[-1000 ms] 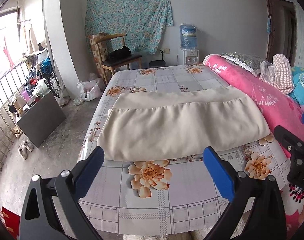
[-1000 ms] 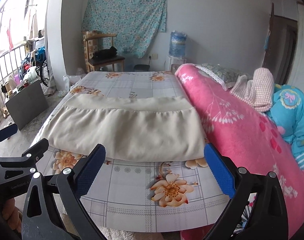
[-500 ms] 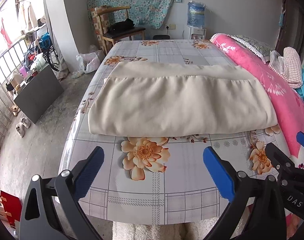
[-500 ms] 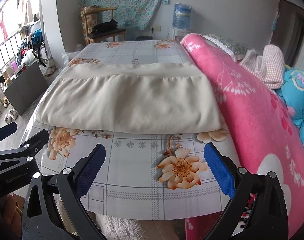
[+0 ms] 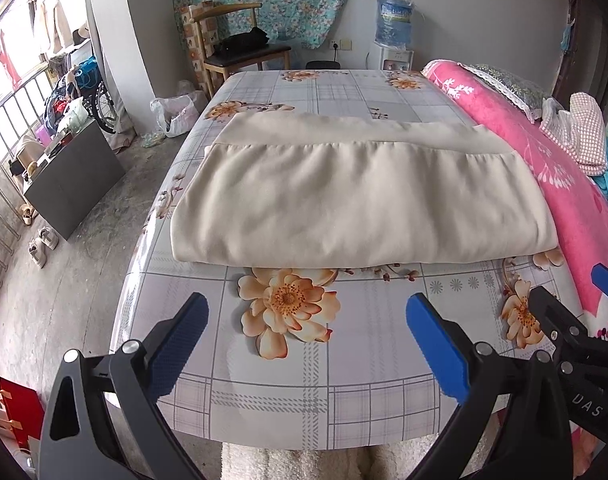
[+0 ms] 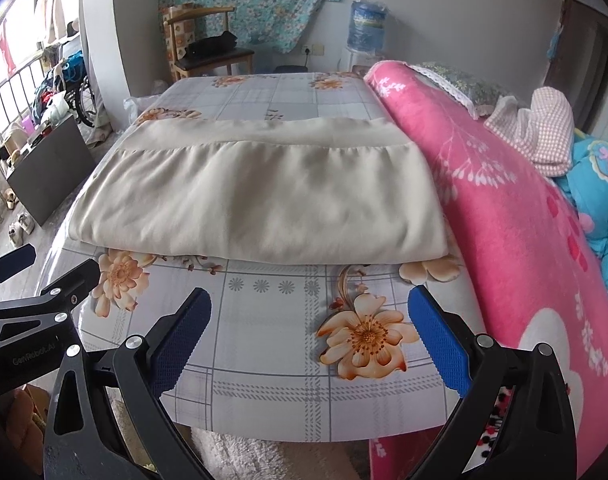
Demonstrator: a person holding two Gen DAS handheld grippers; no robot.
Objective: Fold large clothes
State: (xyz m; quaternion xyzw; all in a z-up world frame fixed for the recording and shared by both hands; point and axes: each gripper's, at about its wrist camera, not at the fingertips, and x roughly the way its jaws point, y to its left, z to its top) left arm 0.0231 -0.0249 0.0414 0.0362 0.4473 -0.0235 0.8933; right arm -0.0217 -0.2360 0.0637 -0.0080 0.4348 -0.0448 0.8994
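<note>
Left gripper (image 5: 306, 342): we hold it low over the near end of the bed, pointing along the bed toward the far wall; its blue pads (image 5: 180, 344) stand wide apart with nothing between them.
Right gripper (image 6: 308, 342): we hold it alongside, level with the left one and aimed the same way; its jaws are spread just as wide and grip nothing.
Each seen from the other: the right gripper's black frame shows at the right edge of the left wrist view, the left one's at the left edge of the right wrist view.
Cream garment (image 5: 356, 196): it lies folded flat across the middle of the bed, its rounded fold edge toward us, a plain band along the far side; it is clear of both grippers.
Bed (image 5: 368, 364): a checked sheet with orange flowers covers it; a bare strip of sheet lies between the grippers and the garment.
Pink blanket (image 6: 516, 216): it is heaped along the bed's right side, just beside the garment's right end.
Hidden or unclear: our hands are out of view; the garment's layers and type cannot be made out; the fluffy white thing below the bed's near edge is cut off.
</note>
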